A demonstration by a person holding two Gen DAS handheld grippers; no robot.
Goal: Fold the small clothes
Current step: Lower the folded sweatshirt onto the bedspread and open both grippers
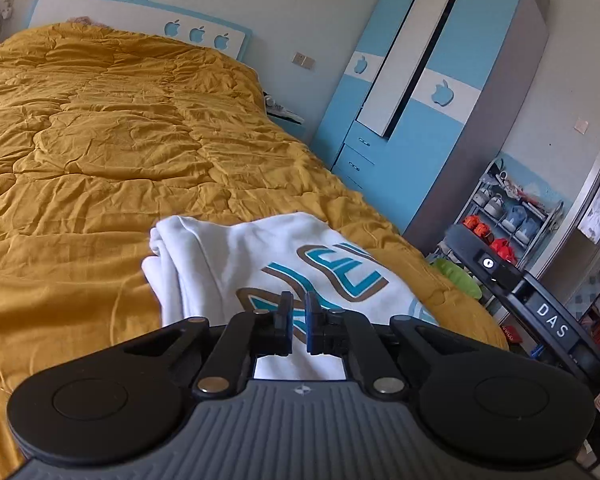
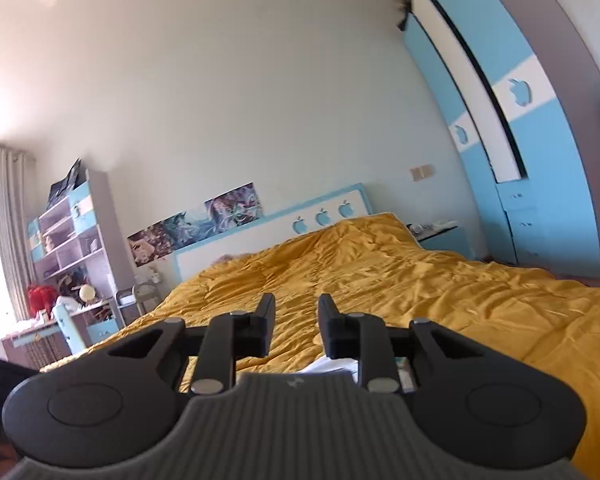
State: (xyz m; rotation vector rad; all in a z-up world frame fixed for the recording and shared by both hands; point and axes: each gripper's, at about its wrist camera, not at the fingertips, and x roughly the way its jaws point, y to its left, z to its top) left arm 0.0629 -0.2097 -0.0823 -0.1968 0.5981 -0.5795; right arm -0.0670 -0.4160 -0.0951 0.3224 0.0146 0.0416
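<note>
A white garment with a blue and brown print lies folded on the mustard quilt near the bed's right edge. My left gripper hovers just over its near part, the jaws almost closed with a narrow gap and nothing between them. My right gripper is open and empty, raised above the quilt and pointing toward the headboard. A sliver of the white garment shows under it. The right gripper's body shows at the right of the left wrist view.
A blue and white wardrobe stands right of the bed, with a shoe rack beside it. A nightstand sits by the headboard. A desk and shelves stand at the far left.
</note>
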